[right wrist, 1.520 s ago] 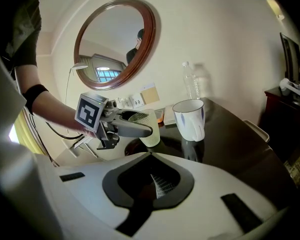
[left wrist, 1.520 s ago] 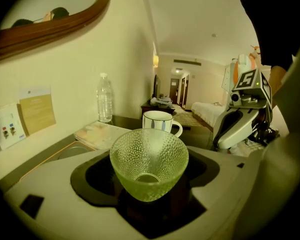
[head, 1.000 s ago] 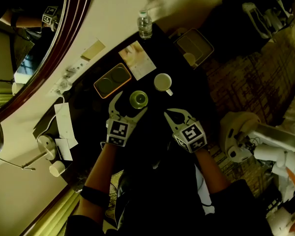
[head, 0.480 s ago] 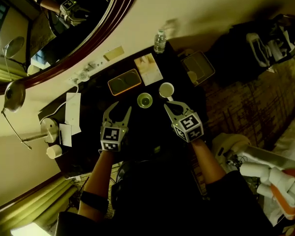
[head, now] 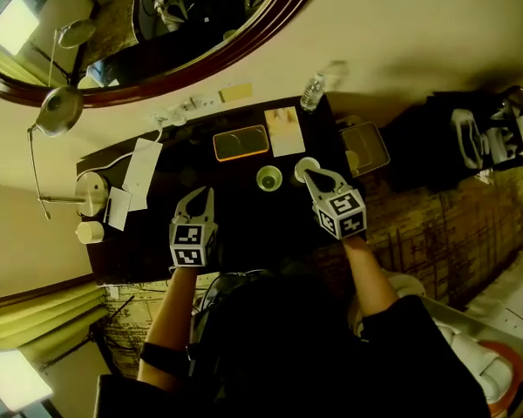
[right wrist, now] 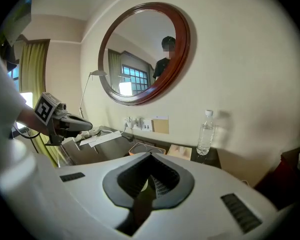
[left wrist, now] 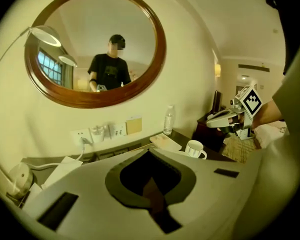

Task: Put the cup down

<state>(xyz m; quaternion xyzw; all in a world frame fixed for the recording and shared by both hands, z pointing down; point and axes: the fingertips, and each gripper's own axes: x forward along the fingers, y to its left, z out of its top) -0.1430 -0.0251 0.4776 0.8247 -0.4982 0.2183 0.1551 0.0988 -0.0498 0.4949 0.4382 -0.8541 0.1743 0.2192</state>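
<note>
A small greenish cup stands upright on its saucer in the middle of the dark table, with nothing touching it. My left gripper is shut and empty, a little to the left of the cup and nearer to me. A white mug stands just right of the cup, and it also shows in the left gripper view as a mug with a handle. My right gripper is shut and empty, with its tips over the mug's near rim. Each gripper view shows closed jaws with nothing between them.
An orange tray, a booklet and a water bottle stand along the table's back edge by the wall. Papers and a lamp base are at the left. A shallow box sits off the right end. An oval mirror hangs above.
The left gripper has drawn back from the greenish cup and its jaws have closed from wide open. The right gripper has moved forward to the white mug. The head view has tilted up.
</note>
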